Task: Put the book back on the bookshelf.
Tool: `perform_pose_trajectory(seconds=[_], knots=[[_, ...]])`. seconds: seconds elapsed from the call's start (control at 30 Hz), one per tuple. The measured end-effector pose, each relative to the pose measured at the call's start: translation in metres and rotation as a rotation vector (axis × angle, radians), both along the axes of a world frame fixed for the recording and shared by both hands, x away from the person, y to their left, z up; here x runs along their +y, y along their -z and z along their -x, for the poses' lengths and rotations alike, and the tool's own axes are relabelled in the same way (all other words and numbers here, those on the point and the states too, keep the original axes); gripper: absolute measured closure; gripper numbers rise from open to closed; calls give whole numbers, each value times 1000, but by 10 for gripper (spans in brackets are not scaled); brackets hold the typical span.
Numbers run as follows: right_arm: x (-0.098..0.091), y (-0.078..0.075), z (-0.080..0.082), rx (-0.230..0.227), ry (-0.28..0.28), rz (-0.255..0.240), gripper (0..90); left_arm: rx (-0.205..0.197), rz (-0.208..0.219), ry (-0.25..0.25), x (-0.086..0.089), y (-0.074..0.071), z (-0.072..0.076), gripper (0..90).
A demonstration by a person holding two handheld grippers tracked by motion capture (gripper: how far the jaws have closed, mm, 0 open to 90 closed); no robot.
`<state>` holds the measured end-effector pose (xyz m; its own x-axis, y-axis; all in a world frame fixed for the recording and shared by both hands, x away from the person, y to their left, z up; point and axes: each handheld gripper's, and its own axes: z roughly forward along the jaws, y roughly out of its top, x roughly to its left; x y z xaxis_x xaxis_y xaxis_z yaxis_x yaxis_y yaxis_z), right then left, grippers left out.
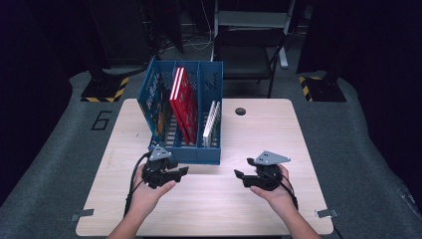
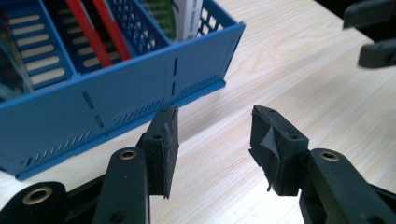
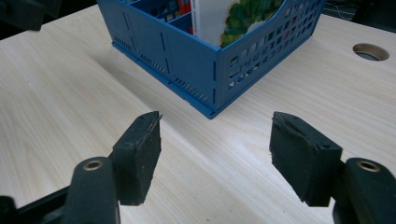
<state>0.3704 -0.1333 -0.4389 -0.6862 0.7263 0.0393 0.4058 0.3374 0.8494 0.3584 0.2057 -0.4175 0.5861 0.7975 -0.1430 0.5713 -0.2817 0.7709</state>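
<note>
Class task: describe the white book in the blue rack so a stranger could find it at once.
Start at the wooden table and find the blue rack standing on it. The white book stands upright in the rack's right-hand compartment, alone there. Its neighbours in the middle compartment are red books.

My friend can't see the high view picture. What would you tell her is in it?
A person's two hands hold black claws, the left claw and right claw, both open and empty above a pale wooden table. Behind the left one stands a blue rack holding red books and a white one.
</note>
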Motion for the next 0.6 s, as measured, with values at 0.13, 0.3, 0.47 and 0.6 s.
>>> perform_pose_trajectory(seconds=[0.13,0.3,0.47,0.6], knots=[[2,-4,-4,13,18,-6,317,-13,-14,4,2,6,3,516],[6,-10,-7,-4,10,-3,351,-22,-6,6,5,13,5,511],[10,-13,-11,-7,28,-13,368,-29,-28,-12,8,19,7,502],[15,-15,-15,0,37,-12,415,-18,-35,-8,12,25,7,501]])
